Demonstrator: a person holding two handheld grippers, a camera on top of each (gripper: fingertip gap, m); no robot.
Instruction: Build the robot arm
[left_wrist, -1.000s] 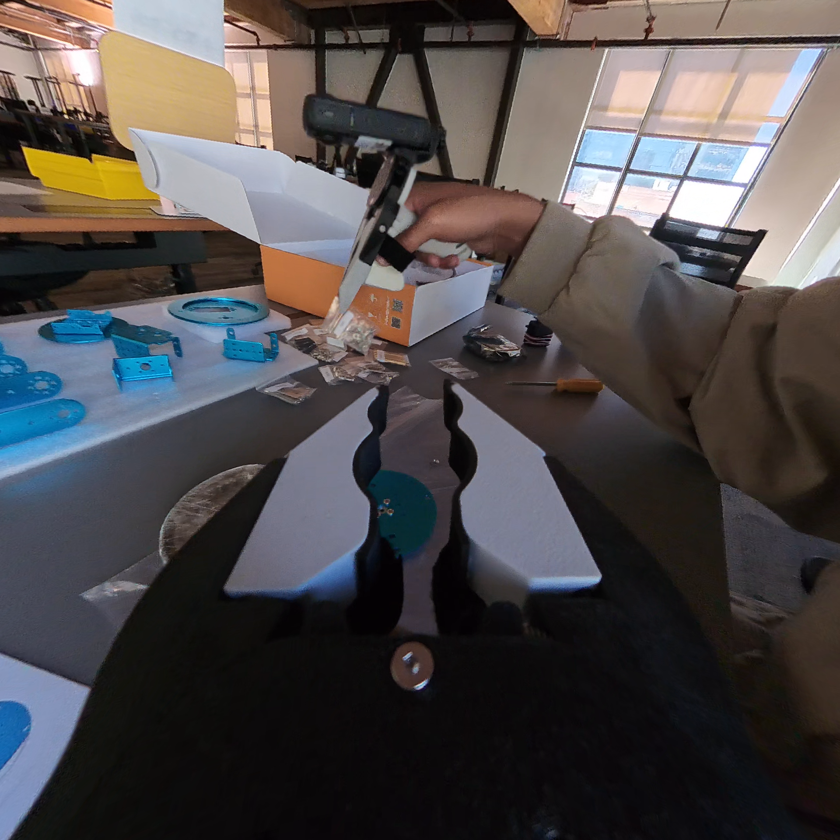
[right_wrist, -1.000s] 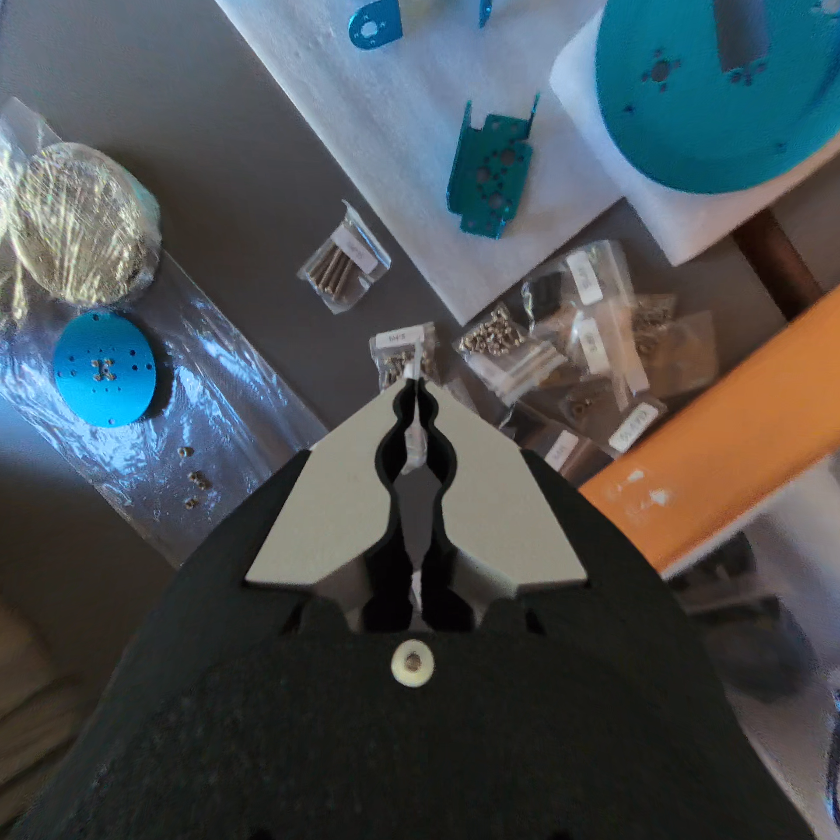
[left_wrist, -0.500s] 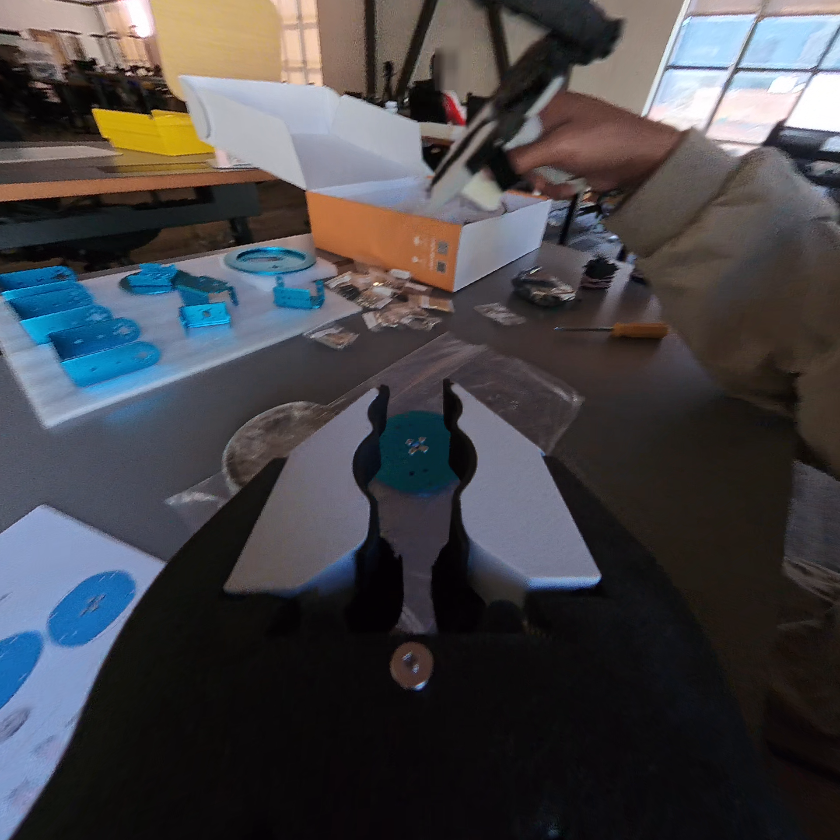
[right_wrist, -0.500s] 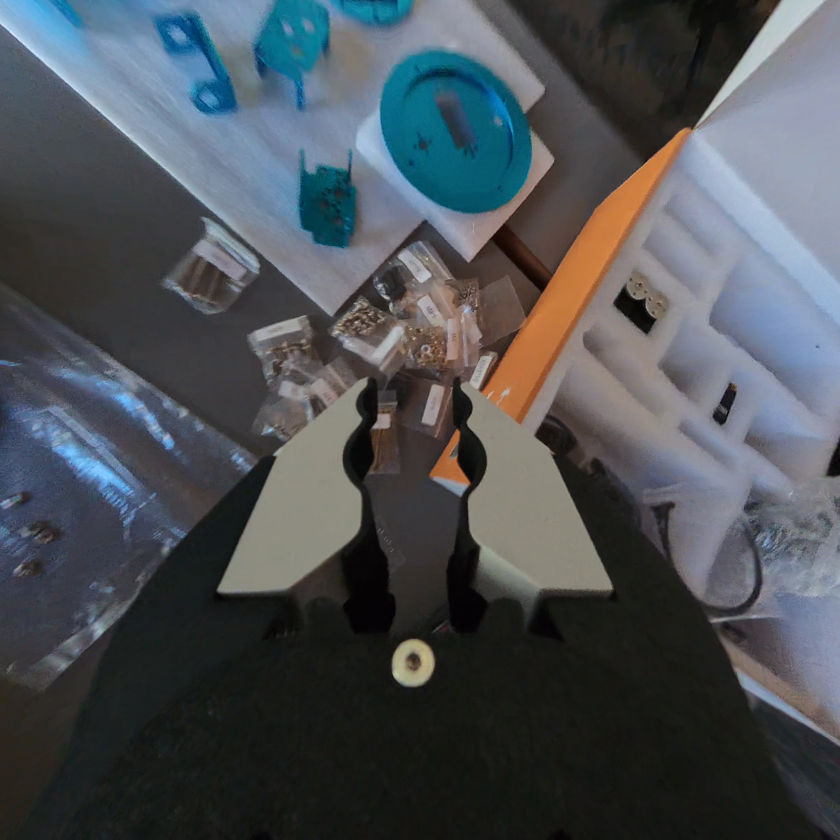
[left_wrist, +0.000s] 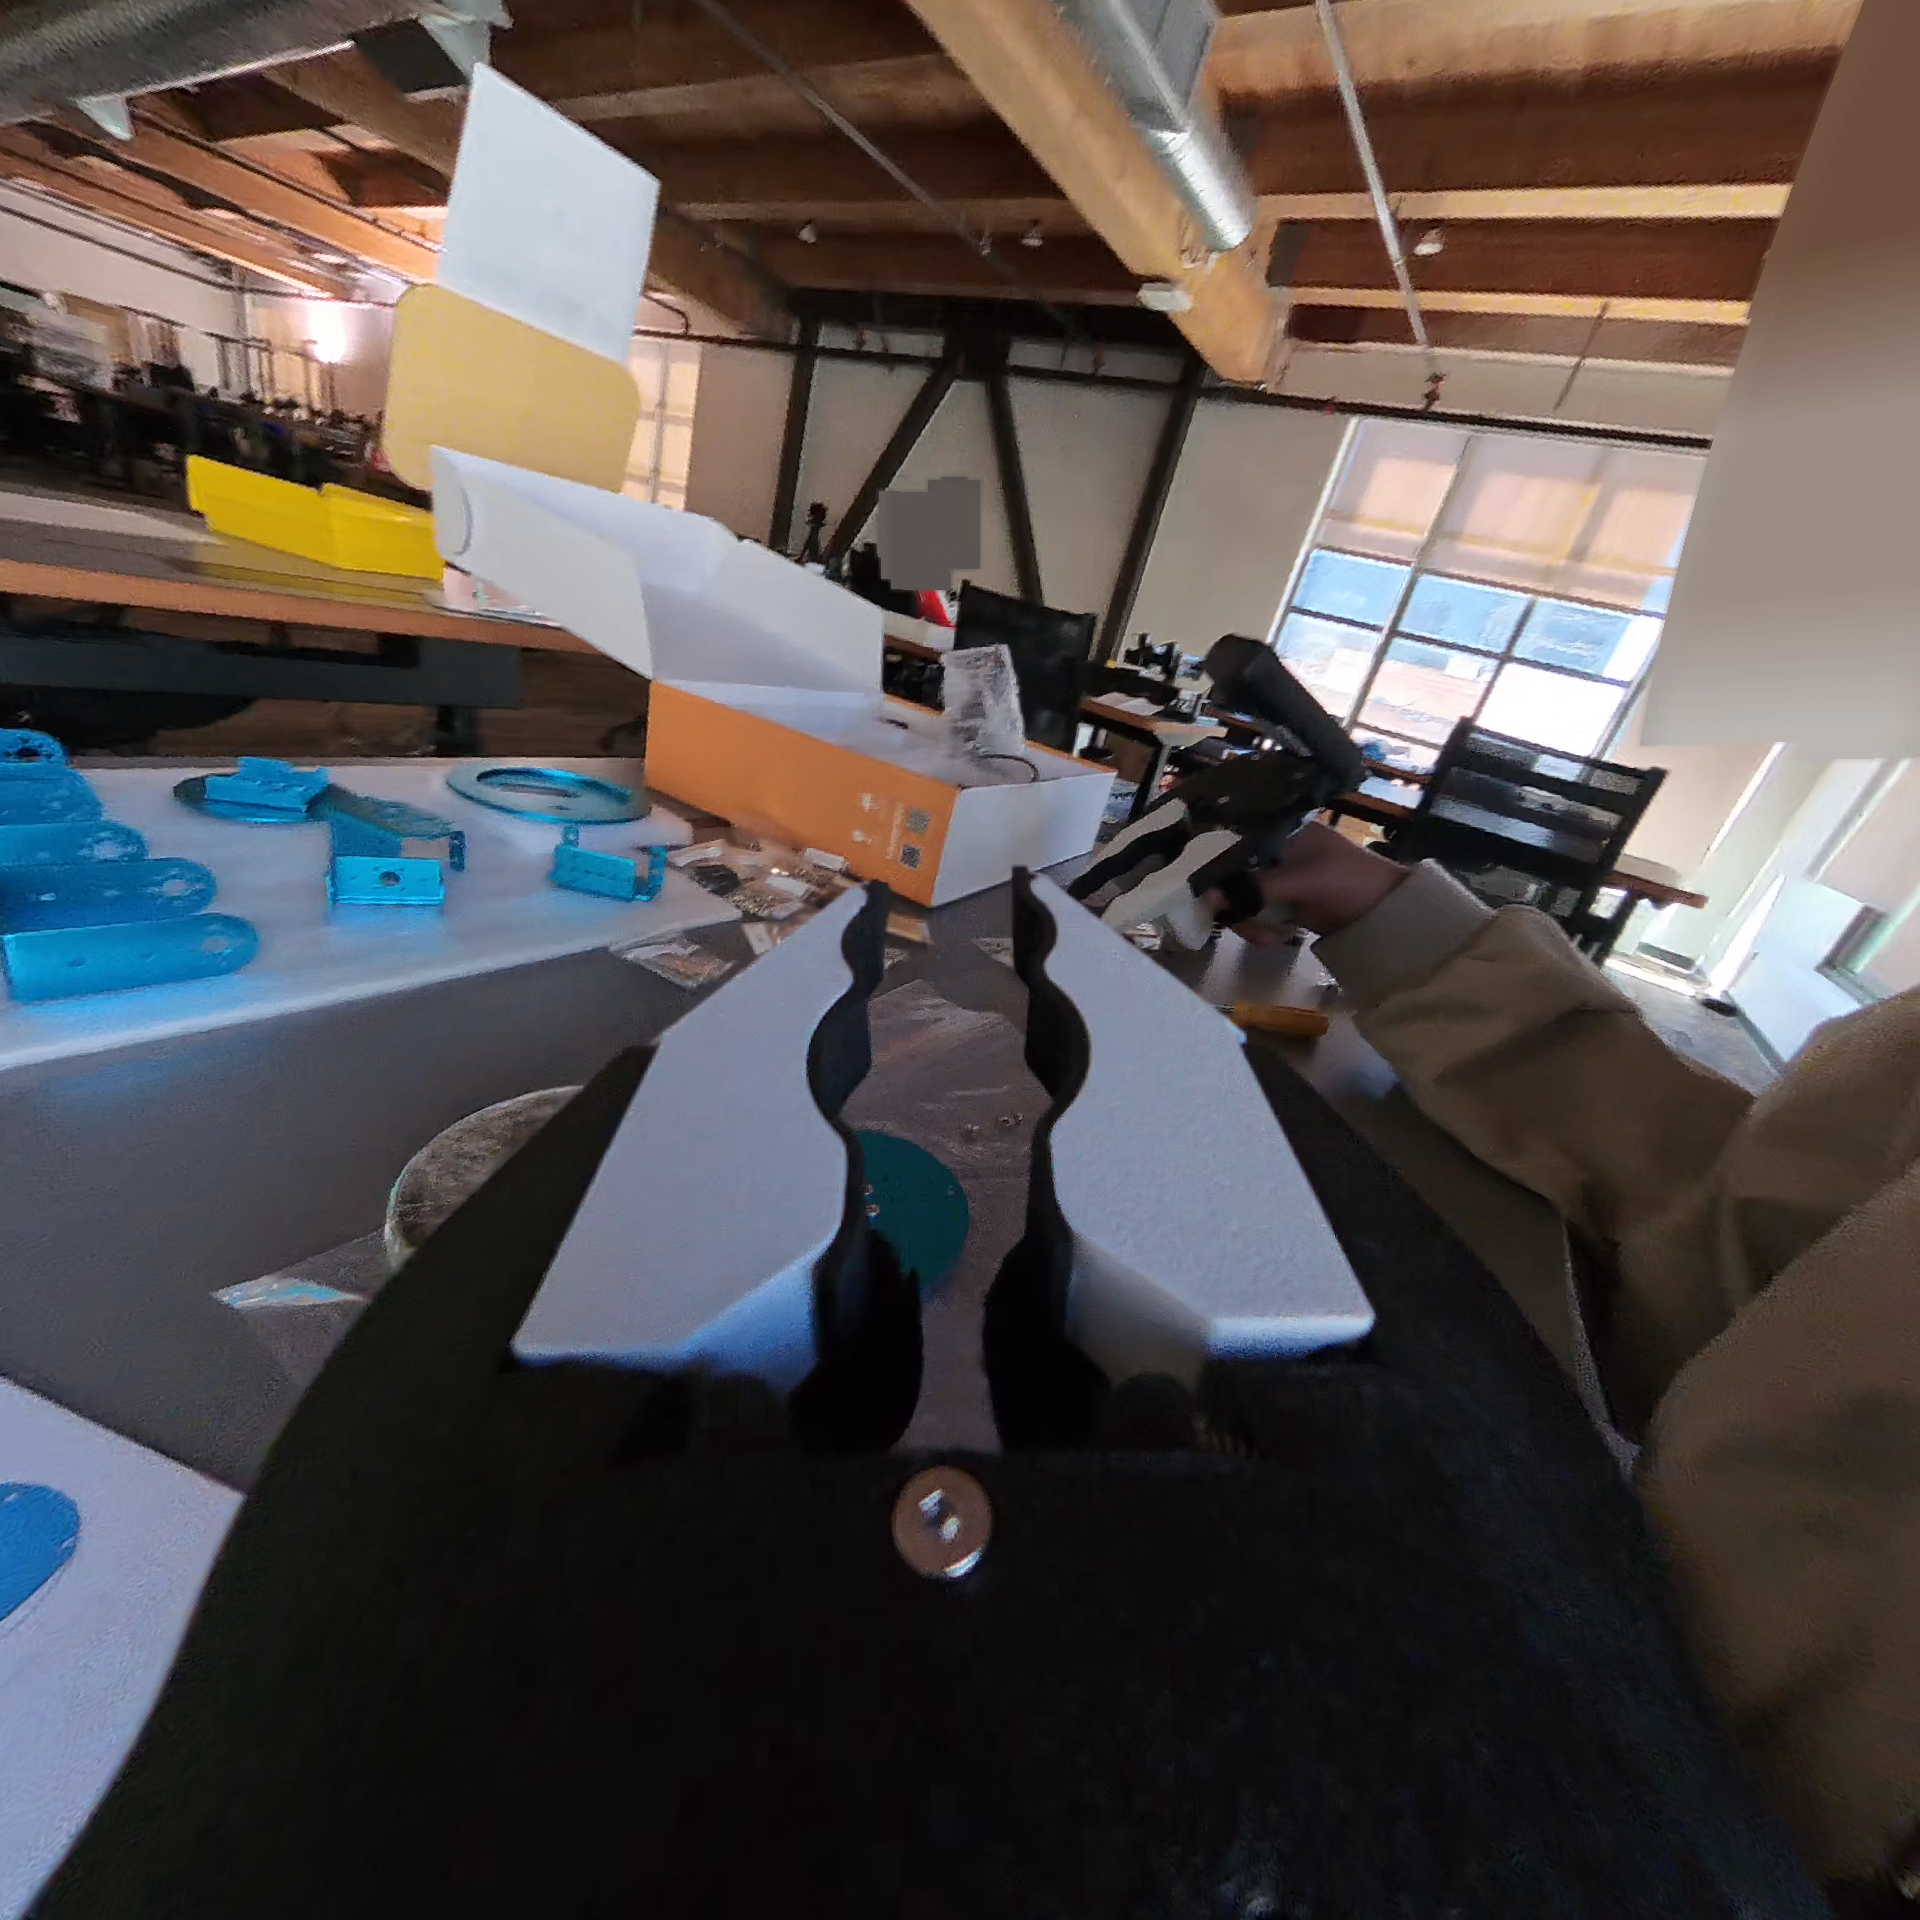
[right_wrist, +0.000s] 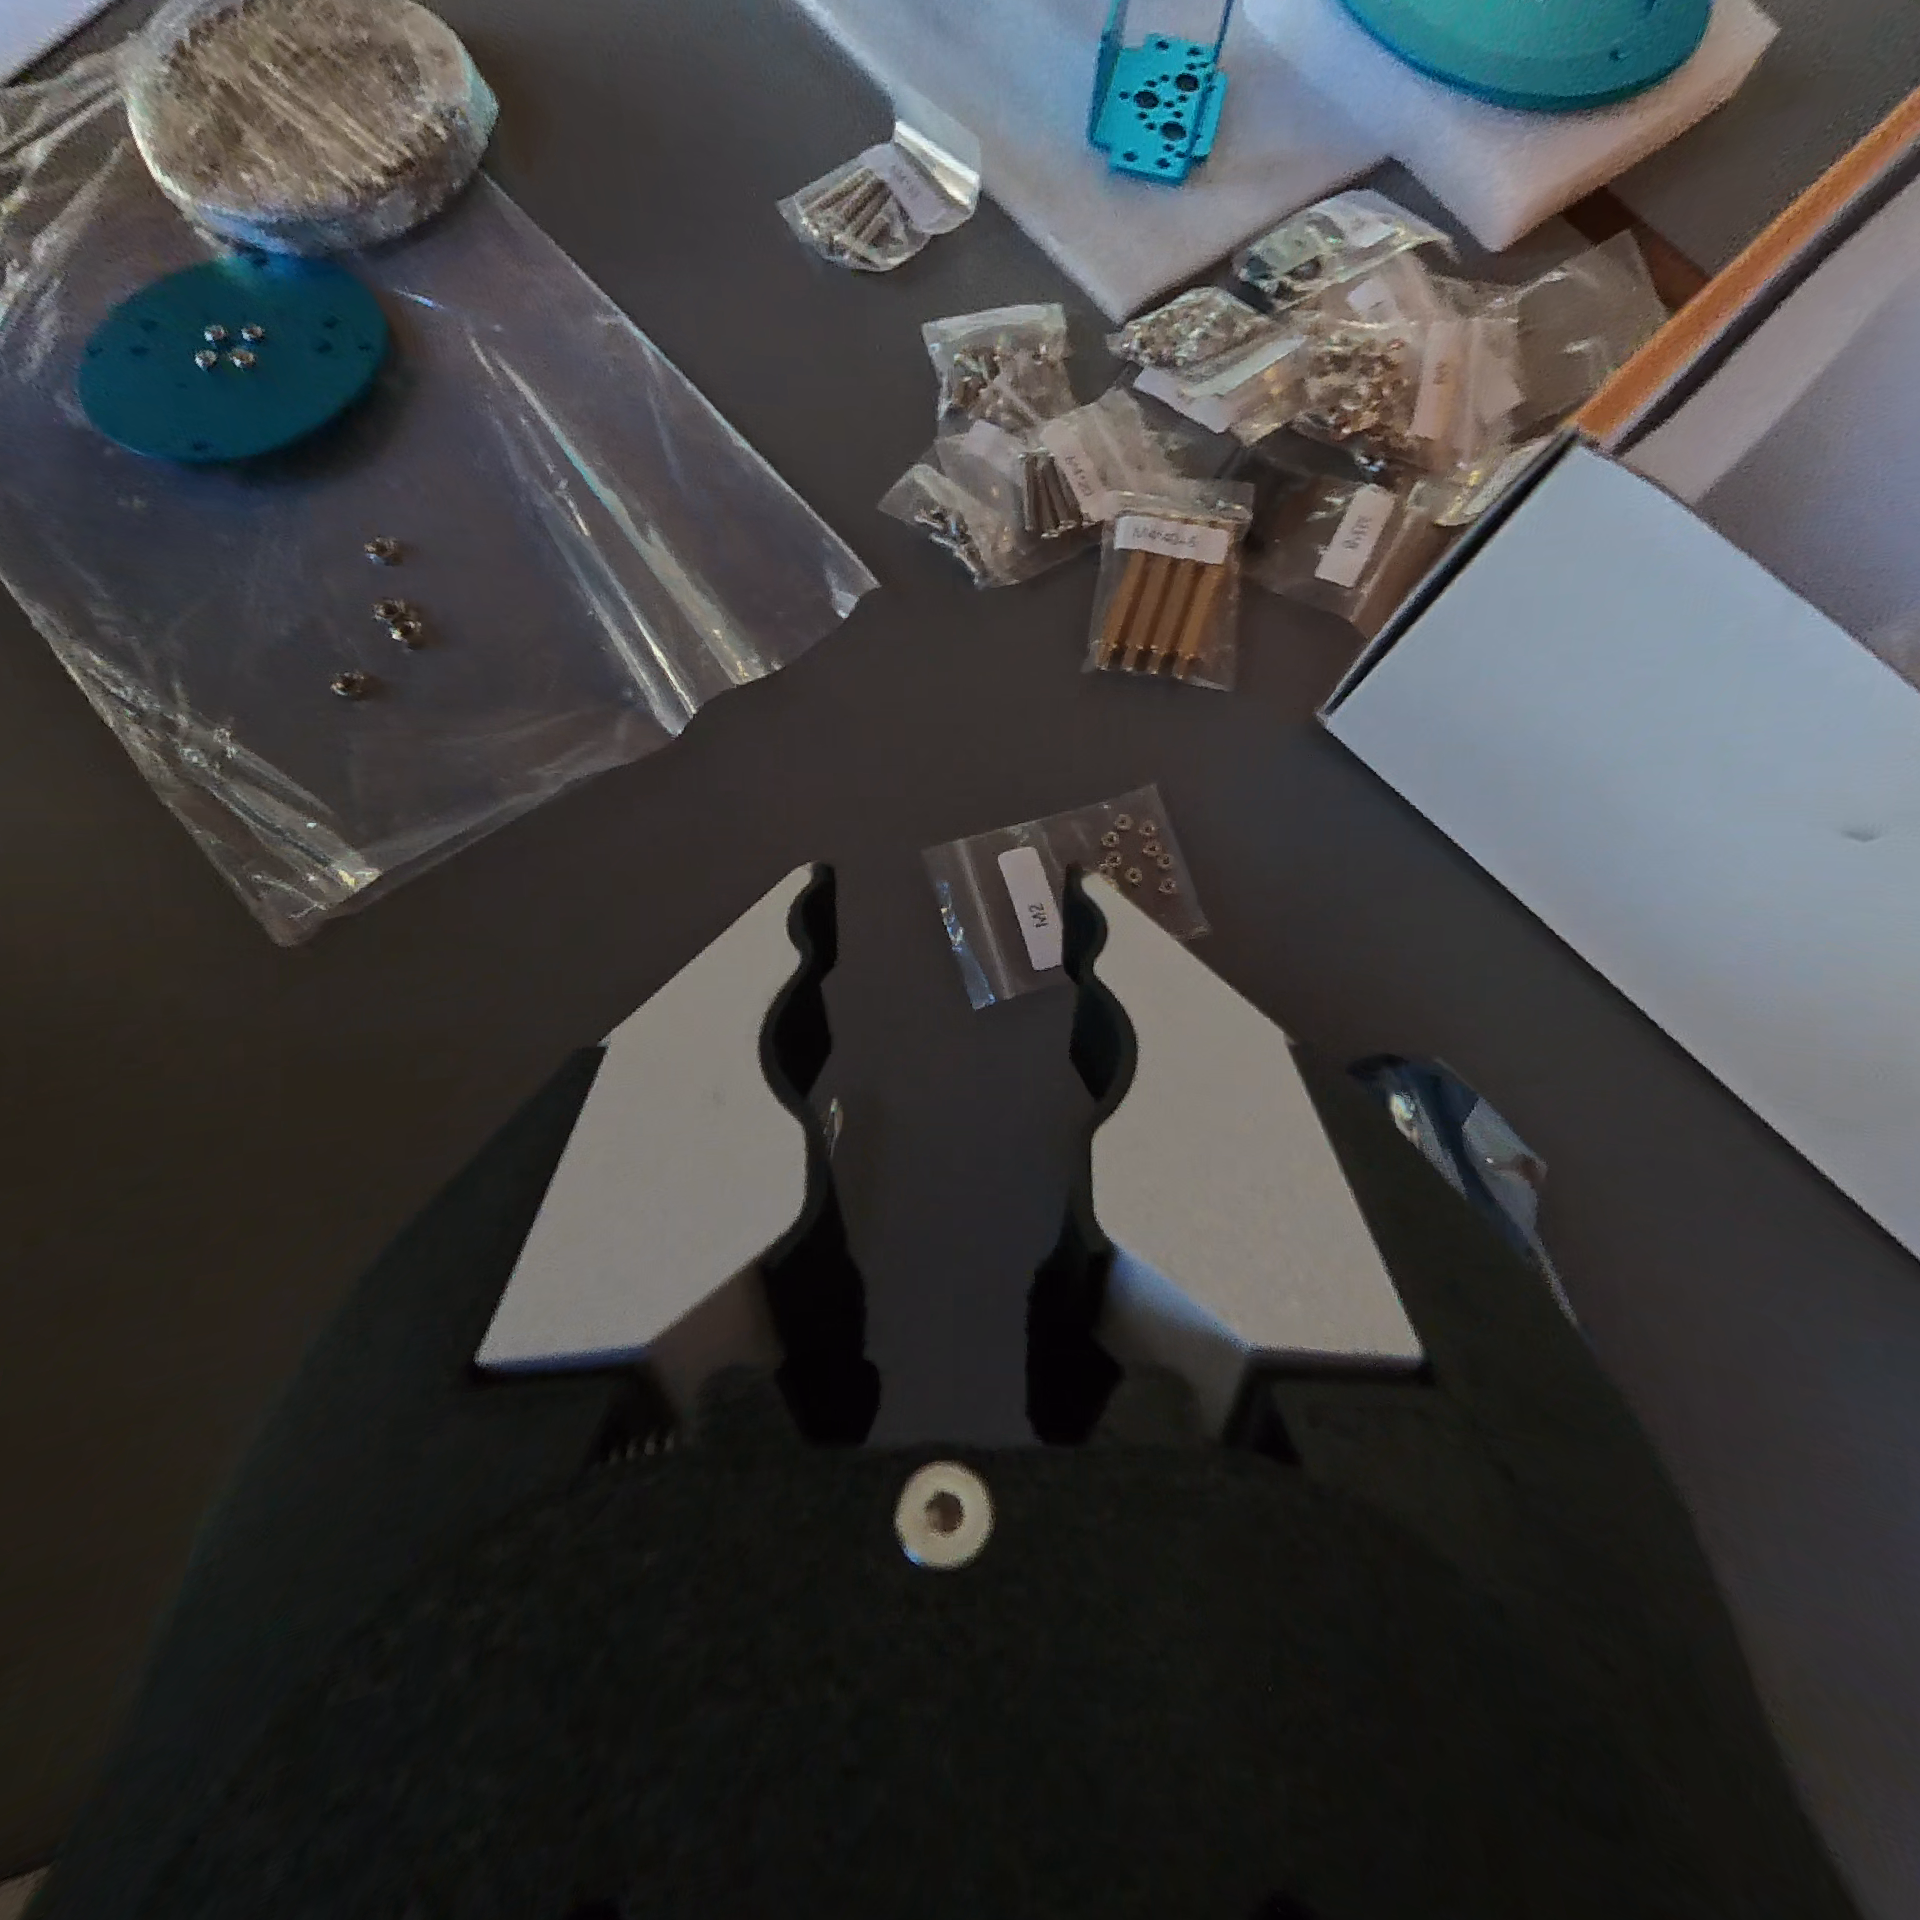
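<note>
A: Where is the small bag of nuts (right_wrist: 1060, 902)?
B: On the table (right_wrist: 260, 1091), right by the tips of the right gripper (right_wrist: 948, 883).
A: And the box (right_wrist: 1621, 748)?
B: To its right. The pile of bags (right_wrist: 1195, 447) lies behind it.
A: The round plate (right_wrist: 234, 369)?
B: Far left, on the plastic sheet (right_wrist: 499, 561), with loose nuts (right_wrist: 390, 613) in front.

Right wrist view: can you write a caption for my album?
Open claw above a small bag of nuts on the dark table.
</note>
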